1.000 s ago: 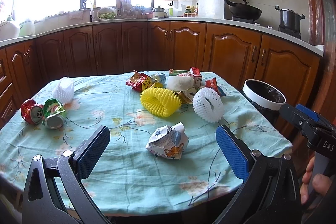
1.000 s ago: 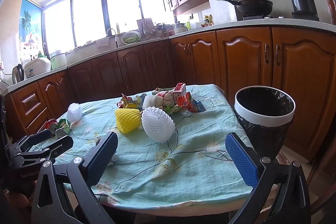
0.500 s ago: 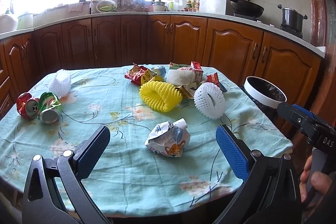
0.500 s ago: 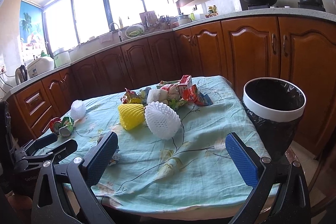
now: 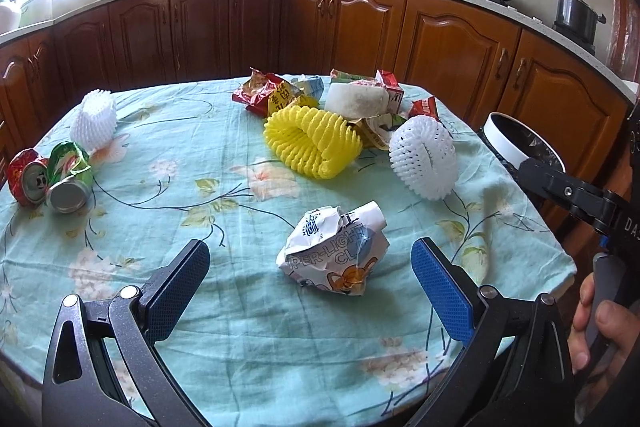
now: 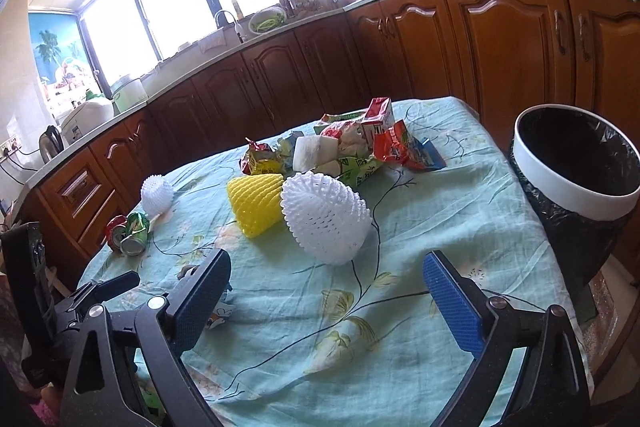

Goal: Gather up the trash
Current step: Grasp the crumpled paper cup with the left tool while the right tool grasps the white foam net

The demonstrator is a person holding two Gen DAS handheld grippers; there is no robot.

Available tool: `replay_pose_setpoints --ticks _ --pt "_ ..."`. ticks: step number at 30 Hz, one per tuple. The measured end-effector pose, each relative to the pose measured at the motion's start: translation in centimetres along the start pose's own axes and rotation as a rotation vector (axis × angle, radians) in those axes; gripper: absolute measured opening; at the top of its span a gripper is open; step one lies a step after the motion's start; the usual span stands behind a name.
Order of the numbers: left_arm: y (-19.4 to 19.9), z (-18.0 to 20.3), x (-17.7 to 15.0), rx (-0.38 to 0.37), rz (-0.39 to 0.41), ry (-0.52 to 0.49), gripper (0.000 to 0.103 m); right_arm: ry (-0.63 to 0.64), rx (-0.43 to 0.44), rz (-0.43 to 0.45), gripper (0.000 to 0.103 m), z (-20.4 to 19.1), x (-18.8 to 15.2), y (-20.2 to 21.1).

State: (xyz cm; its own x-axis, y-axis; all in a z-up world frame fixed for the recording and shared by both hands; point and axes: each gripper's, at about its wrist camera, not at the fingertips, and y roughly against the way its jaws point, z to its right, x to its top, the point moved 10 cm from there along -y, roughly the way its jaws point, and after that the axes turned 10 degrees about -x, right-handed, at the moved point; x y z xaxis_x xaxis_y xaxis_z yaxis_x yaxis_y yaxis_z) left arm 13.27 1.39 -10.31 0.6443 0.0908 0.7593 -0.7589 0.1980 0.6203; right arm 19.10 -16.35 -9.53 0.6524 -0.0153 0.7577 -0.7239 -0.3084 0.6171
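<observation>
Your left claw gapes wide and empty, the crumpled white printed paper wrapper lying on the cloth between its blue pads. Your right claw is equally spread, the white foam fruit net just ahead. Clench too high and the wrapper may squirt out; the white-rimmed black-lined bin waits at the right.

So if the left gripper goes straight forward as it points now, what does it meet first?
Probably the crumpled white wrapper: it lies just ahead of the open left gripper, roughly between its fingers, on the tablecloth.
</observation>
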Motion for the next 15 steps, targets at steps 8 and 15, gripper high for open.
replay_pose_setpoints --ticks 8,15 --pt "-3.2 0.2 -0.6 -0.015 -0.102 -0.008 0.091 0.011 -0.007 -0.113 0.068 0.0 0.1 -4.8" --pt "-4.4 0.7 -0.8 -0.031 -0.132 -0.045 0.055 0.019 -0.007 -0.180 0.014 0.5 0.0 -8.0"
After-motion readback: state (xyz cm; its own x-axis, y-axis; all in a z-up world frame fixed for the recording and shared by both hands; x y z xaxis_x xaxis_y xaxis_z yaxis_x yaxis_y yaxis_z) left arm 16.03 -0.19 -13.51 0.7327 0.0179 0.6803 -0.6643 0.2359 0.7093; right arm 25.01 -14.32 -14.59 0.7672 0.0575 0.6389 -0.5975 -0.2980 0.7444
